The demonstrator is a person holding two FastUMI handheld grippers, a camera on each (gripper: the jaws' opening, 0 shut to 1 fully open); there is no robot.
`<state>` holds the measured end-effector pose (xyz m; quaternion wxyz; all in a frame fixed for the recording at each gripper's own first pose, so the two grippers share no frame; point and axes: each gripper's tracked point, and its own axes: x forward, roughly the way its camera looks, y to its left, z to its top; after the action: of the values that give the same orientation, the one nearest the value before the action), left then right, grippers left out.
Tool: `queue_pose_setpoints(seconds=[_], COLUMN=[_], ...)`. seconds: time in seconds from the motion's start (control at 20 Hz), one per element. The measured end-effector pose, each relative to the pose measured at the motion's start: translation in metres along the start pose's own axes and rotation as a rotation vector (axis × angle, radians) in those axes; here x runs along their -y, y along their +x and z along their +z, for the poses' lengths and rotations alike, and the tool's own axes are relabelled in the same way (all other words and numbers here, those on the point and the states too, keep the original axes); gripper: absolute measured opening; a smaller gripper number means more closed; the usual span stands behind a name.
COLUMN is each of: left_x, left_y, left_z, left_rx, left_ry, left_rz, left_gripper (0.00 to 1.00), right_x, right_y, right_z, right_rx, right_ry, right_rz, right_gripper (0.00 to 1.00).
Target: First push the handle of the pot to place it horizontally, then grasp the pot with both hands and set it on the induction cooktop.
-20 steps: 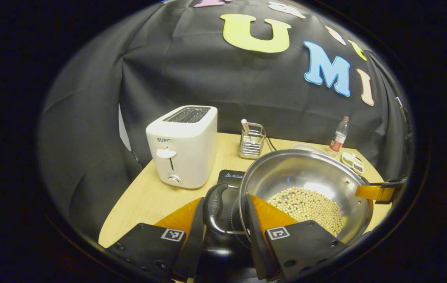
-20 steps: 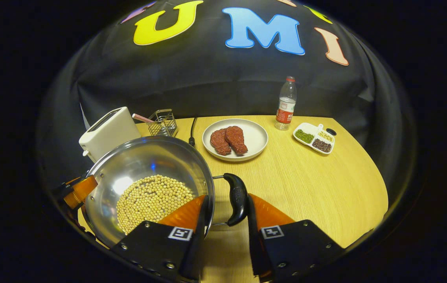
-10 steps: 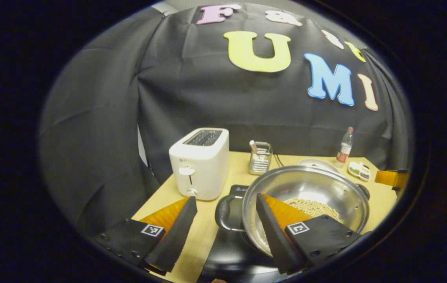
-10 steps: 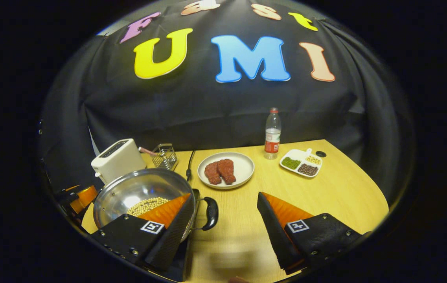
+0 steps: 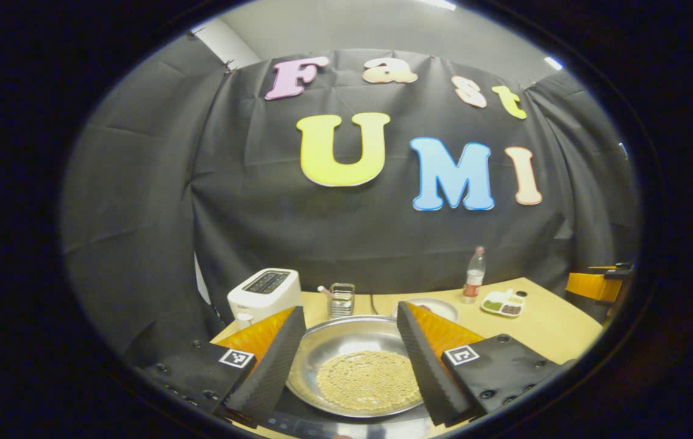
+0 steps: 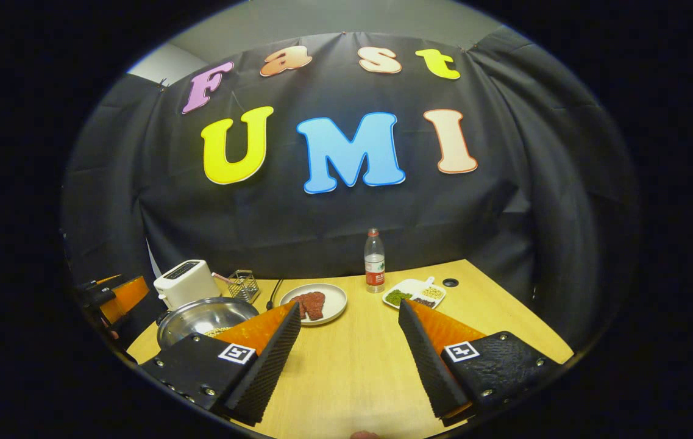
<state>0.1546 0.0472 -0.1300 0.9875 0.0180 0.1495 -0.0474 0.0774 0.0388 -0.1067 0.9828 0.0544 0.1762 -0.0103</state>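
A steel pot (image 5: 352,341) holding pale beans (image 5: 366,381) rests on the black induction cooktop (image 5: 297,419), whose front edge shows under it. My left gripper (image 5: 351,310) is open and raised in front of the pot, which appears between its fingers without touching them. In the right gripper view the pot (image 6: 200,314) lies at the left, partly behind one finger. My right gripper (image 6: 349,305) is open over bare table, holding nothing. The pot's handles are hidden. The right gripper (image 5: 596,285) also shows far right in the left gripper view, and the left gripper (image 6: 116,292) far left in the right gripper view.
Behind the pot stand a white toaster (image 5: 264,292) and a wire utensil holder (image 5: 341,299). A plate of red meat (image 6: 316,302), a water bottle (image 6: 373,268) and a divided dish of beans (image 6: 413,292) line the back of the wooden table (image 6: 358,366).
Both grippers were shut on the pot's handles a second ago. They opened, let go, and have drawn back and upward. The pot stays on the cooktop.
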Motion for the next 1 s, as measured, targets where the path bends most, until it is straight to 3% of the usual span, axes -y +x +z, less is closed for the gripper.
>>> queue_pose_setpoints(seconds=[0.1, 0.25, 0.55, 1.0], left_x=[0.031, 0.074, 0.131, 0.150], left_y=[-0.016, -0.038, -0.089, -0.124], left_z=[0.010, 0.021, 0.044, 0.076], left_rx=[0.018, 0.050, 0.123, 0.192], left_ry=[-0.002, -0.007, -0.016, -0.001], left_rz=[-0.016, -0.027, -0.019, -0.034], left_gripper=[0.94, 1.00, 1.00, 0.98], right_x=[0.023, 0.062, 0.114, 0.119], right_y=[-0.016, -0.034, -0.067, -0.120], right_z=[0.010, 0.024, 0.040, 0.079], right_rx=[0.022, 0.064, 0.117, 0.273], right_ry=[0.006, -0.023, -0.068, -0.095], right_rz=[0.001, -0.009, 0.010, 0.003], right_gripper=[0.97, 0.97, 0.97, 0.96])
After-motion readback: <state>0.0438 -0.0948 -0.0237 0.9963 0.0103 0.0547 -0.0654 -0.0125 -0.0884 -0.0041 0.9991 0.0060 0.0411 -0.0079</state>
